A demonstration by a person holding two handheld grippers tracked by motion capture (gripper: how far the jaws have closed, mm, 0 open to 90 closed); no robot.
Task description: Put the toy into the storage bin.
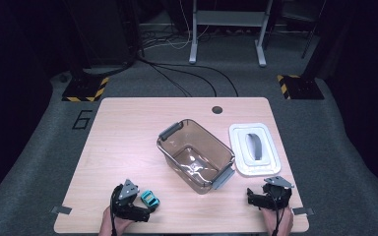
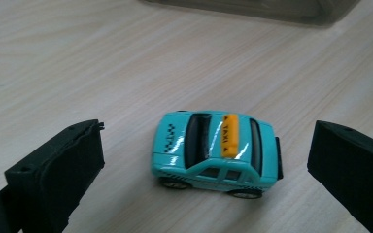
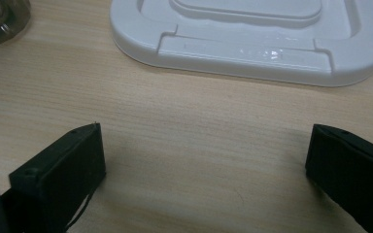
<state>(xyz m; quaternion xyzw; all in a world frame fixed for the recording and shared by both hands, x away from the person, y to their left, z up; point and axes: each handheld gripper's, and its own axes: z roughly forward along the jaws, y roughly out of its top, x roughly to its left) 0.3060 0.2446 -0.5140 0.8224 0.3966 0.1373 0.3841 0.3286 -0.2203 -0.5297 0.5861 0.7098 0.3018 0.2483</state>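
The left gripper (image 2: 206,165), jaws wide and empty, straddled the toy taxi (image 2: 216,151); the brown bin (image 1: 196,153) stood frame-centre, the white lid (image 1: 255,149) right of it.

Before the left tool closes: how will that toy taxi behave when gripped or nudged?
The toy taxi looks like a hard glossy shell, so probably stiff but a bit slippery. It stands on its wheels on the table, so a nudge along its length would likely roll it. The left tool is open, nose and tail facing the jaws; it seems light.
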